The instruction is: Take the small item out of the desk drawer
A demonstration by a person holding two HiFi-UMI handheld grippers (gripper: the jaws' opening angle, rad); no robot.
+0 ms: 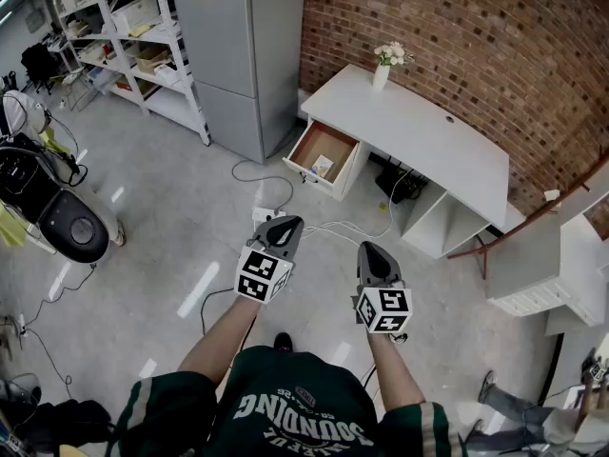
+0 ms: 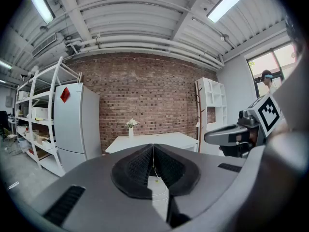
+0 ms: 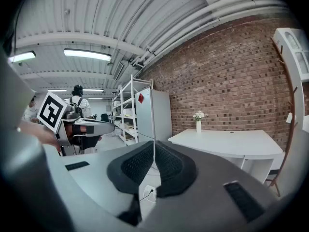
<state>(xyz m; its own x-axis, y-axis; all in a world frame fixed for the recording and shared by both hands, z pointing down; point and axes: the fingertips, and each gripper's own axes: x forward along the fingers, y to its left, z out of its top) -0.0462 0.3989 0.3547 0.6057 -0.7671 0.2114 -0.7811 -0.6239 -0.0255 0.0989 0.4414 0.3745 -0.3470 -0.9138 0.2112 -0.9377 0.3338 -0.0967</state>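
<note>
A white desk [image 1: 419,127] stands against the brick wall, with its wooden drawer [image 1: 325,157] pulled open at the left end. A small pale item [image 1: 322,167] lies inside the drawer. Both grippers are held well short of the desk, above the floor. My left gripper [image 1: 285,227] is shut with nothing between its pads [image 2: 140,166]. My right gripper [image 1: 374,252] is also shut and empty, its pads [image 3: 166,164] touching. The desk [image 2: 152,141] shows far ahead in the left gripper view, and the desk [image 3: 227,141] lies to the right in the right gripper view.
A vase of white flowers [image 1: 385,63] stands on the desk's far left corner. A grey fridge [image 1: 243,50] and metal shelving [image 1: 133,36] stand left of the desk. White cables and a power strip [image 1: 264,214] lie on the floor. A white shelf unit [image 1: 561,274] stands at the right.
</note>
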